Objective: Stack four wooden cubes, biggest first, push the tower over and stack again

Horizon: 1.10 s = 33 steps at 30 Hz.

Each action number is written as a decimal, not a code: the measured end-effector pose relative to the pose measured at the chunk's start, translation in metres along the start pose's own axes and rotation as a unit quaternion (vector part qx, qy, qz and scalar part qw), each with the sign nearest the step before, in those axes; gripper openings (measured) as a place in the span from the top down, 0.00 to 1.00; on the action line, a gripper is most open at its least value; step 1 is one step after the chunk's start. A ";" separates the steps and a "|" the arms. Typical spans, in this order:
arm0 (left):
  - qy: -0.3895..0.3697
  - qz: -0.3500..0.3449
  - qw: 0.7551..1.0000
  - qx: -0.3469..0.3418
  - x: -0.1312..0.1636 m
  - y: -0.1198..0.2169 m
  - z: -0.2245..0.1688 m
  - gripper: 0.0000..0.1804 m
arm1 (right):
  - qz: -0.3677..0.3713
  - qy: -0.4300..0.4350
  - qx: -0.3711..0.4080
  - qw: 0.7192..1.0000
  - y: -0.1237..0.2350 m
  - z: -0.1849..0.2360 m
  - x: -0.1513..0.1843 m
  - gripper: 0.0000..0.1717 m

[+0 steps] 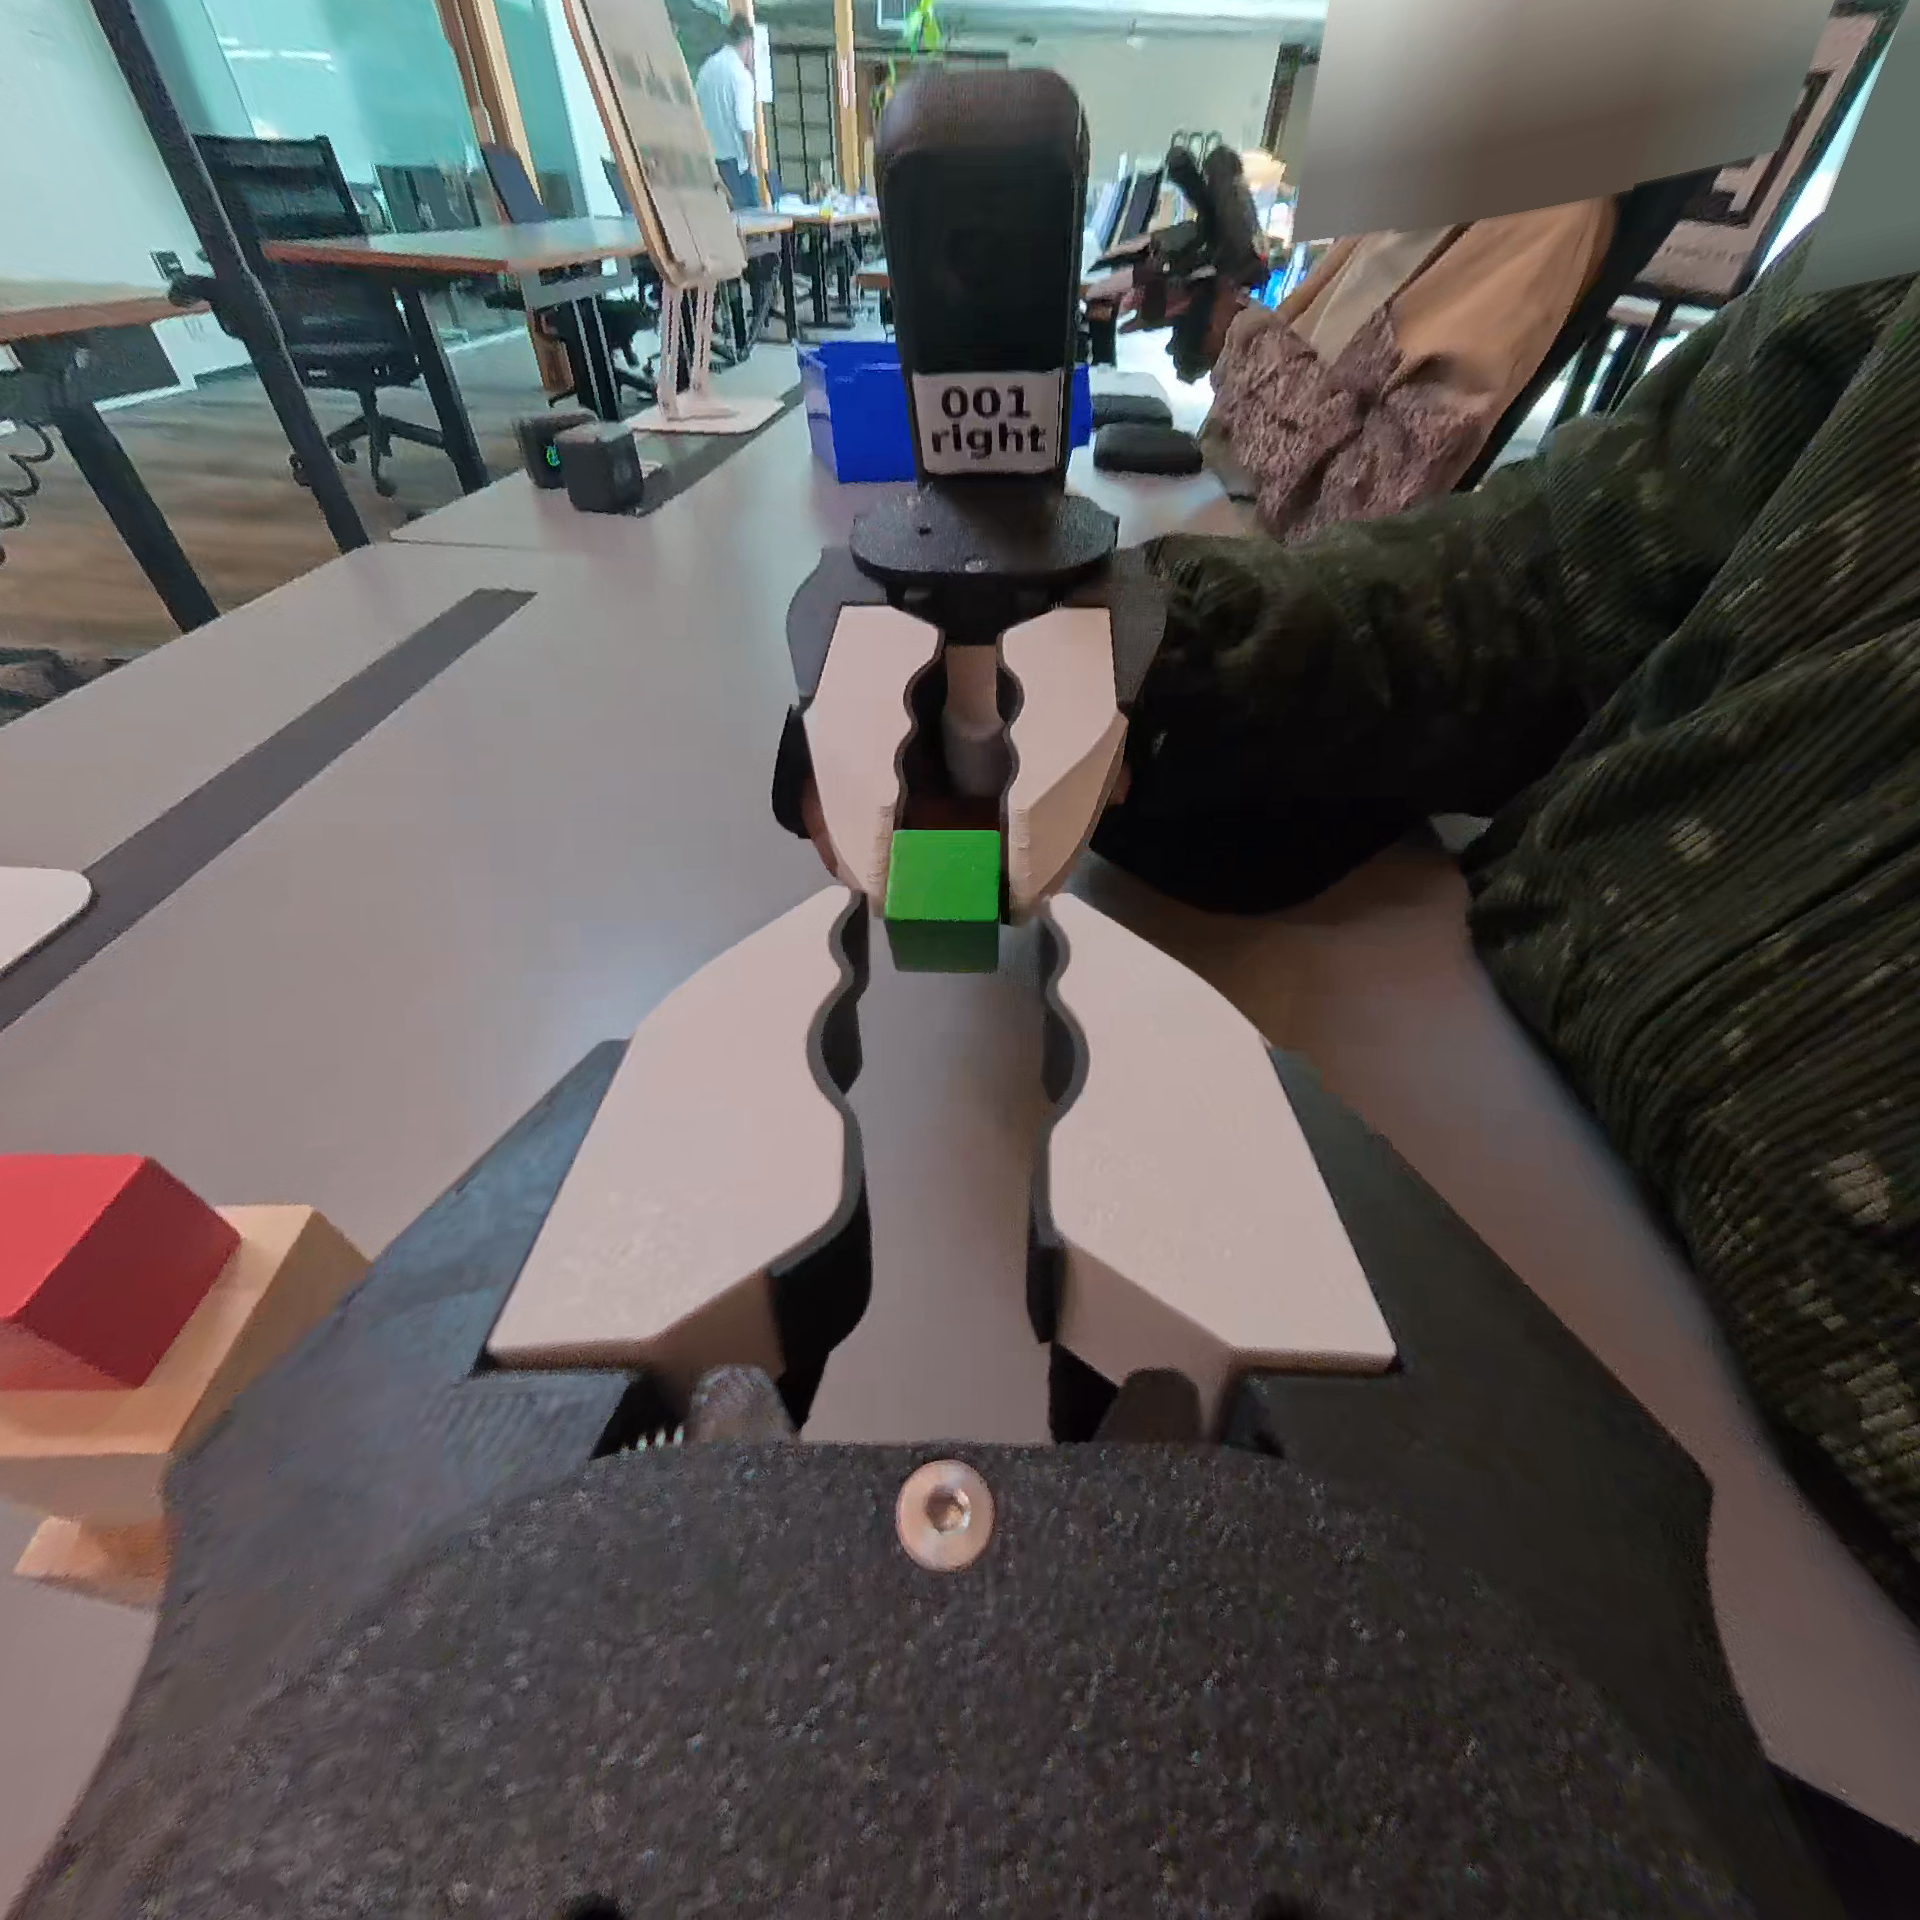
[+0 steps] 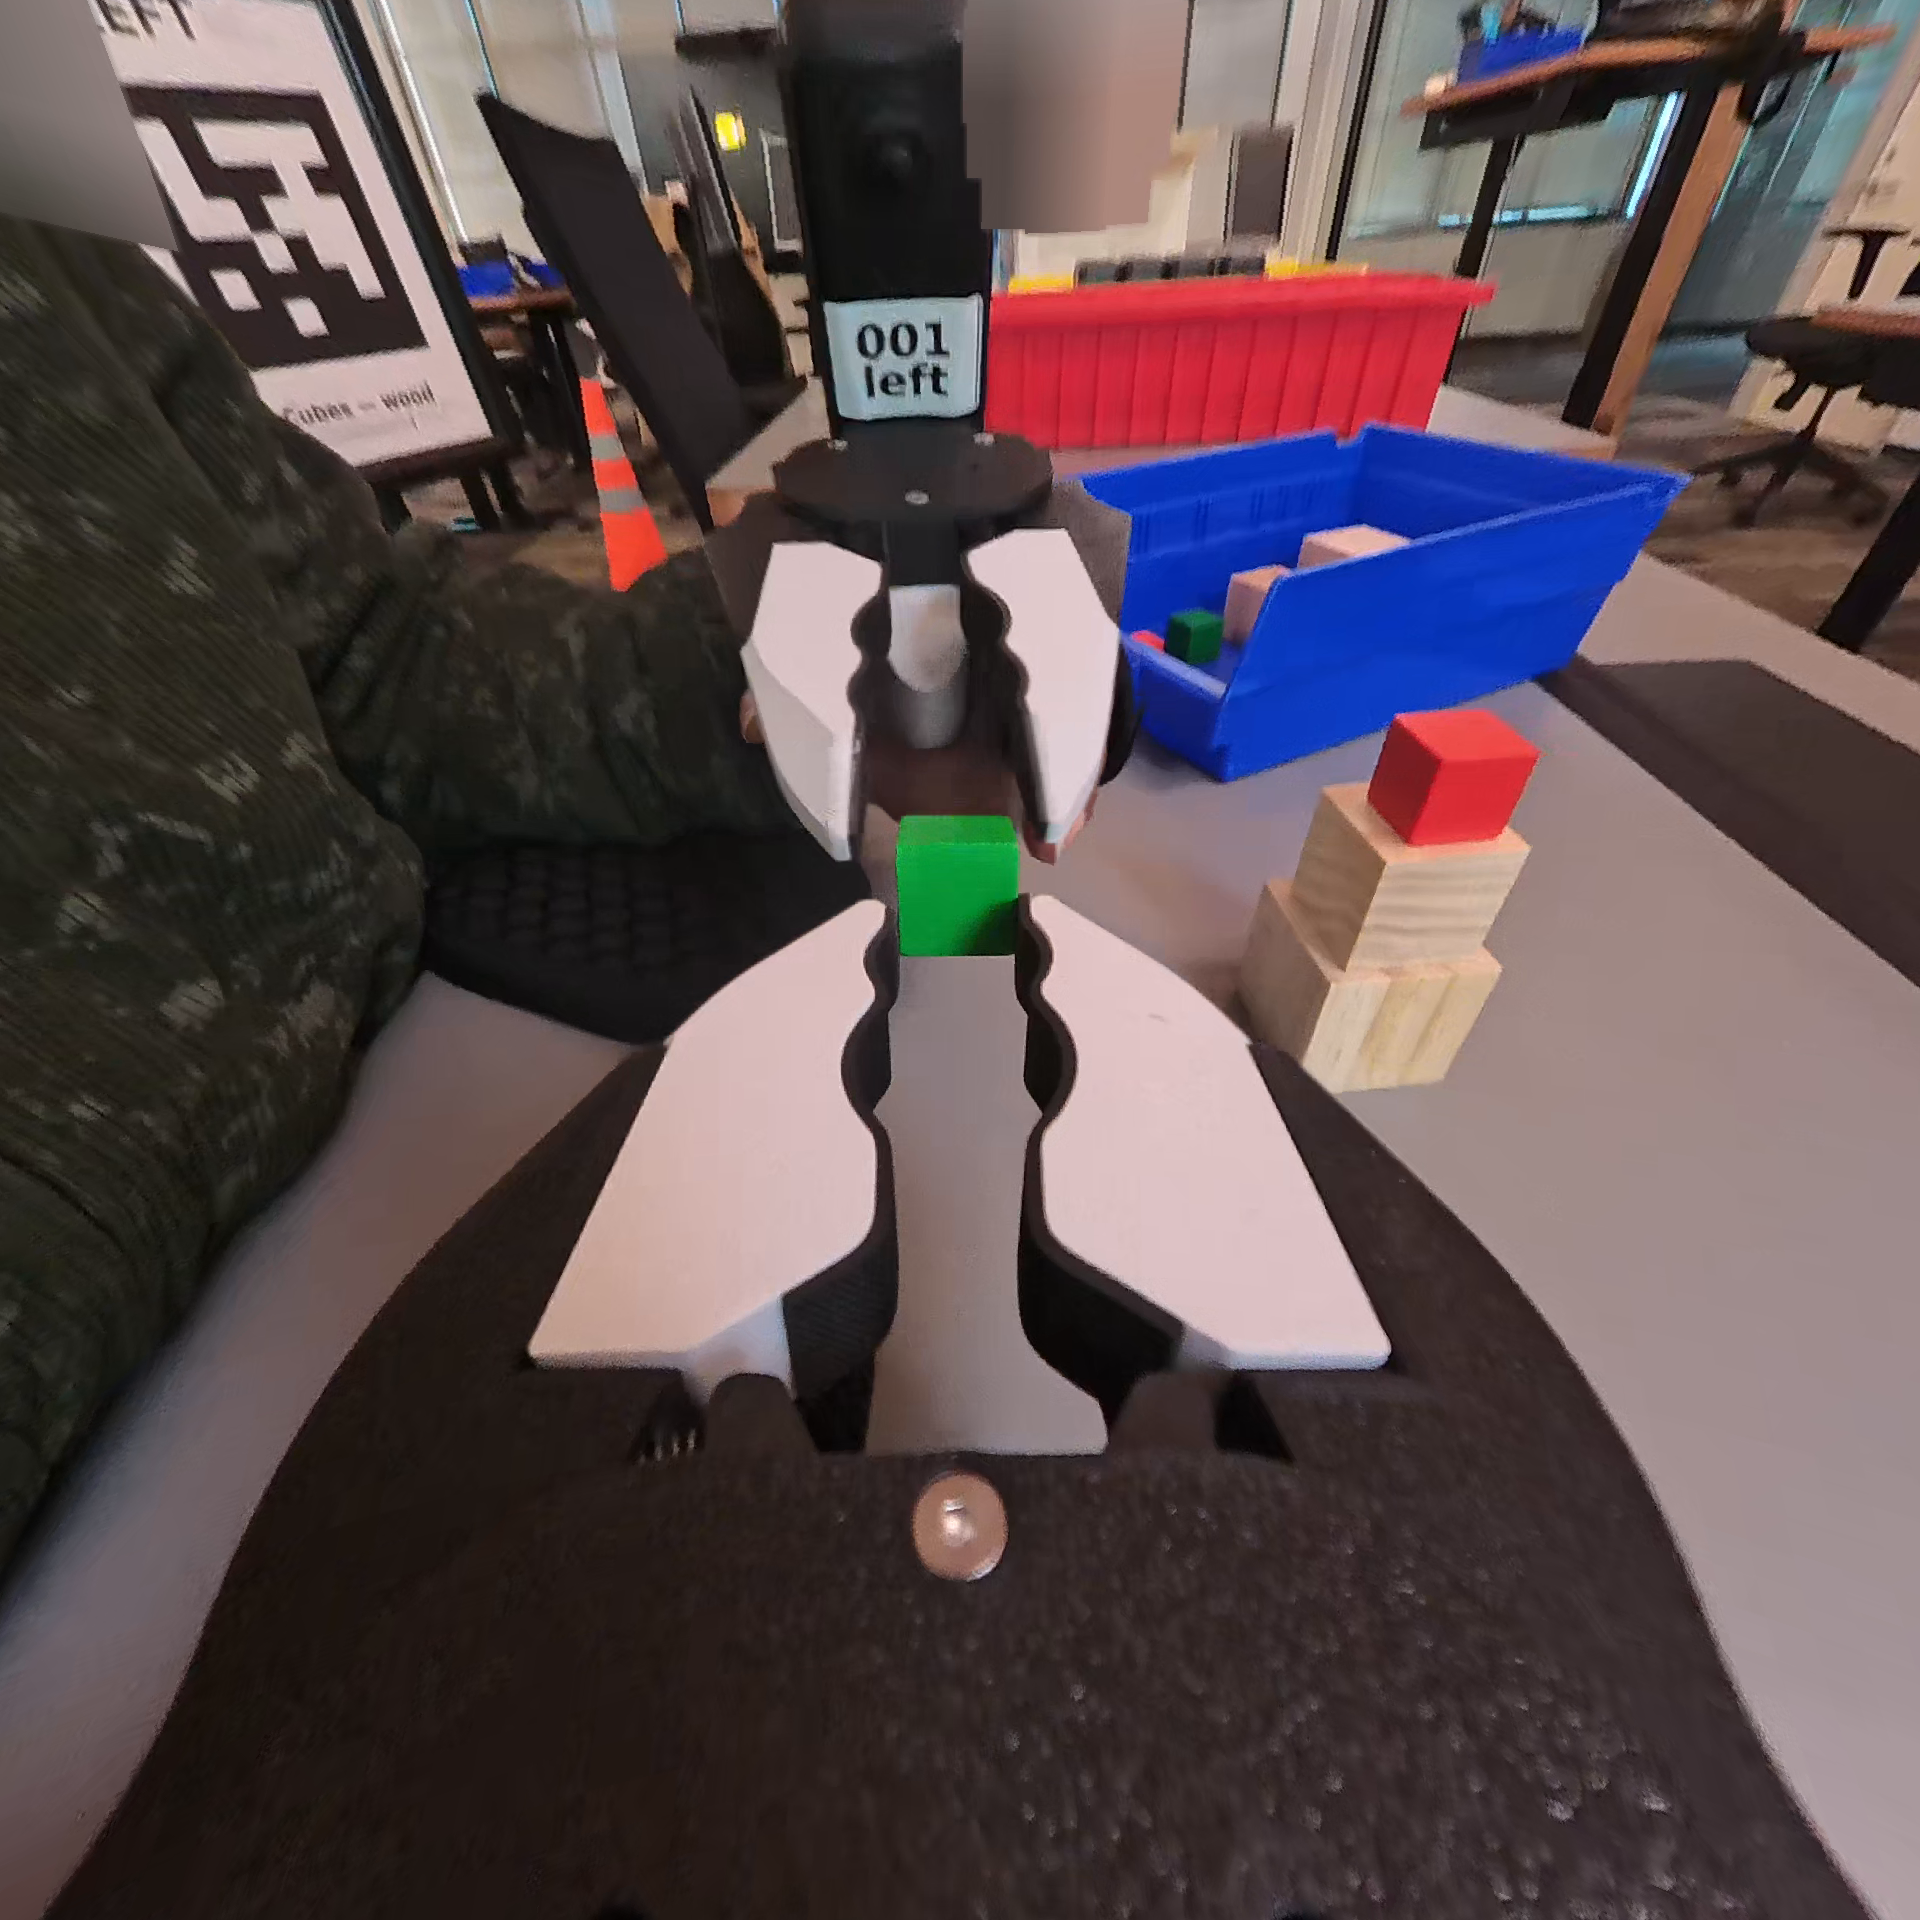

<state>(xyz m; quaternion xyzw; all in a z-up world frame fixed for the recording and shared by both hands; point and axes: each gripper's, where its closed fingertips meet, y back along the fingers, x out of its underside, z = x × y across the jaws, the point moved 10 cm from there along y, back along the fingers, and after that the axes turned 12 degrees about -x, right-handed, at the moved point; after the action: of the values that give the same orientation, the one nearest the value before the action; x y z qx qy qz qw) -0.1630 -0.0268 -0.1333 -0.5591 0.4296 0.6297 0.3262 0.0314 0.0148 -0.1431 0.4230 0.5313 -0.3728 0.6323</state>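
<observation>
A green cube (image 2: 954, 873) sits between my right gripper's (image 2: 954, 925) fingertips, and both pads press on its sides, so the right gripper is shut on it over the grey table (image 2: 1610, 1299). My left gripper (image 1: 951, 930) faces it tip to tip and is open. Its fingers (image 1: 727, 1091) stand wider than the cube (image 1: 943, 883), with a gap on each side. The right wrist view shows the left gripper (image 2: 951, 826) just behind the cube with its fingertips spread clear of it.
A stack of two wooden blocks (image 2: 1392, 935) topped by a red cube (image 2: 1449, 774) stands to the right; it also shows in the left wrist view (image 1: 104, 1268). A blue bin (image 2: 1455, 623) with several cubes and a red bin (image 2: 1216, 353) lie behind. A person's dark green sleeve (image 2: 156, 727) is at the left. Both grippers' tips are close together, under 4 cm apart.
</observation>
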 end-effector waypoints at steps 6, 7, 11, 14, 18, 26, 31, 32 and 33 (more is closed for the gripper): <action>0.013 -0.009 1.000 0.004 -0.002 -0.004 -0.003 0.88 | -0.021 0.019 -0.003 1.000 -0.002 0.003 -0.002 0.88; 0.015 -0.007 1.000 0.005 -0.003 -0.004 -0.003 0.88 | -0.022 0.018 -0.002 1.000 -0.002 0.003 -0.002 0.88; 0.010 0.002 1.000 -0.005 -0.008 0.002 0.004 0.88 | 0.000 0.009 0.019 1.000 0.002 0.001 -0.005 0.86; -0.001 -0.009 0.999 -0.039 -0.024 0.022 0.024 0.88 | -0.008 0.012 0.063 0.998 0.019 -0.001 -0.015 0.84; -0.031 0.018 0.996 -0.084 -0.041 0.042 0.061 0.88 | -0.030 0.018 0.160 0.986 0.055 -0.003 -0.029 0.85; -0.044 0.090 0.990 -0.099 -0.041 0.039 0.116 0.88 | -0.048 -0.032 0.410 0.910 0.132 0.002 -0.009 1.00; -0.037 0.118 0.988 -0.087 -0.027 0.029 0.128 0.88 | -0.053 -0.046 0.489 0.869 0.159 0.003 0.009 1.00; -0.036 0.123 0.988 -0.084 -0.025 0.028 0.128 0.88 | -0.051 -0.048 0.495 0.866 0.161 0.002 0.011 1.00; -0.033 0.127 0.988 -0.081 -0.024 0.027 0.129 0.88 | -0.048 -0.049 0.497 0.865 0.162 0.001 0.013 1.00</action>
<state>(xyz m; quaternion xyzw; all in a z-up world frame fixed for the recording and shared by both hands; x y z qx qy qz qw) -0.2376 0.0803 -0.1046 -0.5036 0.4335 0.7168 0.2113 0.1827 0.0723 -0.1334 0.6363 0.2636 -0.6375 0.3452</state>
